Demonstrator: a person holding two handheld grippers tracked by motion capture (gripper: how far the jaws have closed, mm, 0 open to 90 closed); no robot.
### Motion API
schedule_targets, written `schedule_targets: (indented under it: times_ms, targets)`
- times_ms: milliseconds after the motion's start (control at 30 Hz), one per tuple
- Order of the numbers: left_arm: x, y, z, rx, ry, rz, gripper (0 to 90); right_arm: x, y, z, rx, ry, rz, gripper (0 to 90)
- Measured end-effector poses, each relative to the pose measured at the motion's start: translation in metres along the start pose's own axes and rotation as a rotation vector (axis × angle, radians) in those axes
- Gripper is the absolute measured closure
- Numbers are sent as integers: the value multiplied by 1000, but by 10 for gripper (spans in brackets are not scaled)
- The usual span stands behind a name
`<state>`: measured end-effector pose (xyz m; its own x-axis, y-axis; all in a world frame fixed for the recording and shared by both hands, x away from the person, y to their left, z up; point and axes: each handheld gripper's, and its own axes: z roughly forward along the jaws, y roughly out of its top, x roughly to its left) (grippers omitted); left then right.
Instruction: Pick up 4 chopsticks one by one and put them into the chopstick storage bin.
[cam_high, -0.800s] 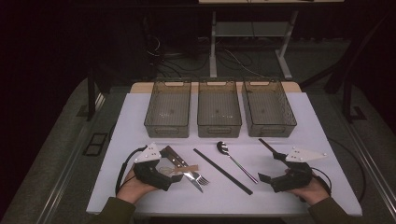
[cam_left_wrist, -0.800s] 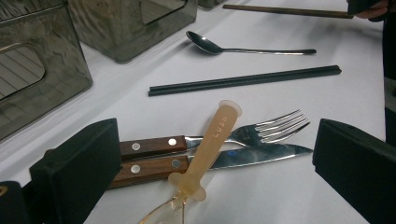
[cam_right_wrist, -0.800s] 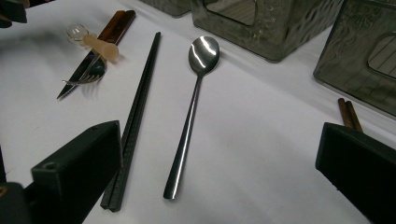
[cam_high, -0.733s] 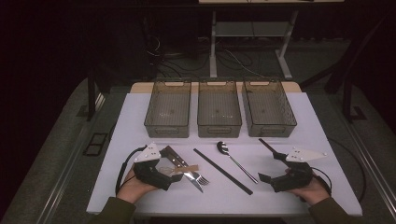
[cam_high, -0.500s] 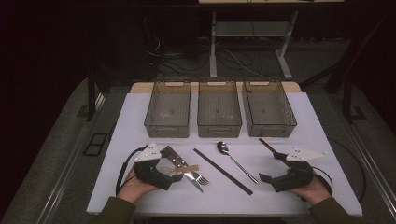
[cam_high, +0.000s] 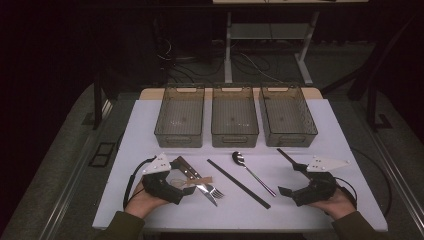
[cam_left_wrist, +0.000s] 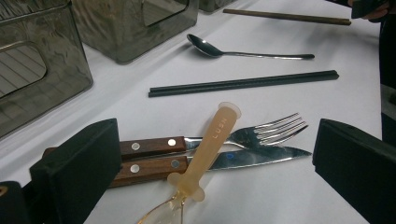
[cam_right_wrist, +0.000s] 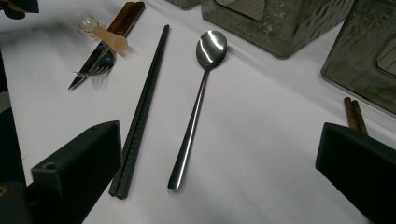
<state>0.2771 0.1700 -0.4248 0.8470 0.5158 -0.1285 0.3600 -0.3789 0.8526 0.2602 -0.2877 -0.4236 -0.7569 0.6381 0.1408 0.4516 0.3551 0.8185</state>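
My left gripper (cam_high: 186, 187) has its jaws spread, empty, by the knife (cam_left_wrist: 196, 161), fork (cam_left_wrist: 261, 135) and amber spoon (cam_left_wrist: 205, 149) near the worktop's front-left edge. My right gripper (cam_high: 290, 176) gapes too, the steel spoon (cam_right_wrist: 198, 98) mid-worktop.

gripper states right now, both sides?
Left gripper: open, holding nothing; the knife, fork and amber spoon lie ahead of it.
Right gripper: open, holding nothing; the metal spoon lies ahead of it.
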Motion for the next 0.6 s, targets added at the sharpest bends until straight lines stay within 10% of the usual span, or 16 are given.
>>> schedule_targets:
  times_ms: [600]
  targets:
    - [-1, 0, -3, -5, 1, -1, 5, -10, 1, -10, 5, -20, 13, 2]
